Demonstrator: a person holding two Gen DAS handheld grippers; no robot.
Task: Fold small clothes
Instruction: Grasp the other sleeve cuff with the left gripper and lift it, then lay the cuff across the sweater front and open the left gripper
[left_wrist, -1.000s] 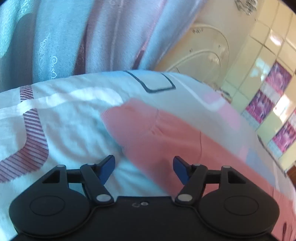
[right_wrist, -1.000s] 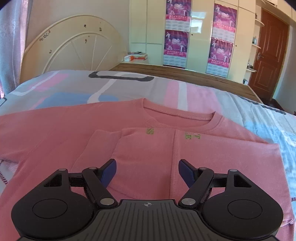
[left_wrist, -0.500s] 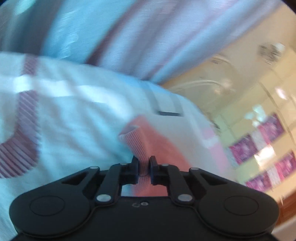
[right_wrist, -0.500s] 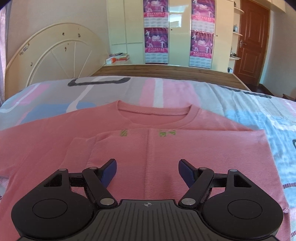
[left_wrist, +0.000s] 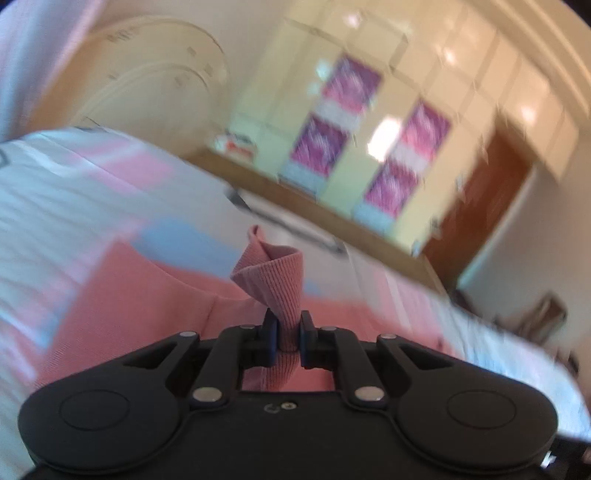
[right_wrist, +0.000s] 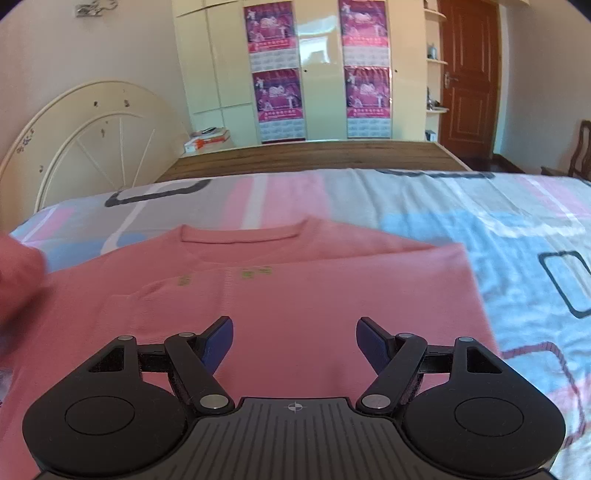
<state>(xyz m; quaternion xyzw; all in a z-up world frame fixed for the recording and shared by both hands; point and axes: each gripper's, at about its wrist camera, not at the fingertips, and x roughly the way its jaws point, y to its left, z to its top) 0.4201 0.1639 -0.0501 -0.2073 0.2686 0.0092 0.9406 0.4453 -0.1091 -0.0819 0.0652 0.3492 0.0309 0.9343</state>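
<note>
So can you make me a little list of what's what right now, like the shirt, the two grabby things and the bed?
garment: pink long-sleeve top, spread on the bed, neckline away from the right wrist camera
held part: ribbed sleeve cuff, lifted and curled over
left gripper: shut on the cuff
right gripper: open, above the top's body, holding nothing
surface: bedsheet with pink, blue and grey blocks
behind the bed: cream wardrobe with posters, brown door
image quality: left wrist view blurred
</note>
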